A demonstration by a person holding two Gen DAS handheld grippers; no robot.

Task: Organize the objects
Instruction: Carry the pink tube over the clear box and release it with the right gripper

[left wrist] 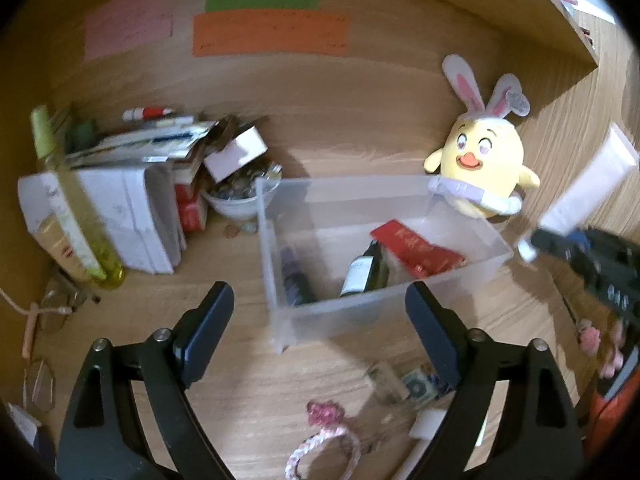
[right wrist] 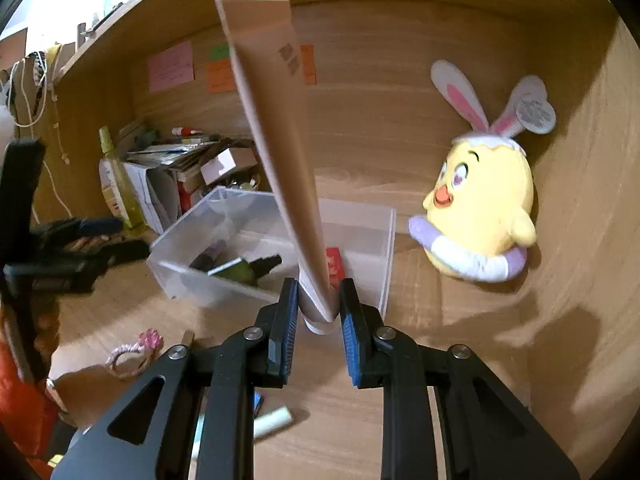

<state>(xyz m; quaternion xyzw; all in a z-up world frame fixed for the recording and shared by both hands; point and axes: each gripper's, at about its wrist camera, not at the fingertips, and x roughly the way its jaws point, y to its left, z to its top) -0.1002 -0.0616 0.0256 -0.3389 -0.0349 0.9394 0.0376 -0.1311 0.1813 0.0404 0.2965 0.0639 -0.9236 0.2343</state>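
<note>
Right hand-held gripper (right wrist: pixel 319 304) clamping tube (right wrist: pixel 276 140), left hand-held gripper (left wrist: pixel 320 312) wide, empty

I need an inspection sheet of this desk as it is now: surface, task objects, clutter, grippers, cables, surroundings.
Surface: wooden desk, crowded.
Job's things: clear plastic bin holds a dark bottle, a red packet and another dark item; a tube is held above it.
Clutter: paper stack, yellow-green bottle, bowl, pink braided ring.
Grippers: left gripper open, empty; right gripper shut on the tube near its cap.
Cables: a cord at the left edge.
Surroundings: plush chick, sticky notes on the back panel.
</note>
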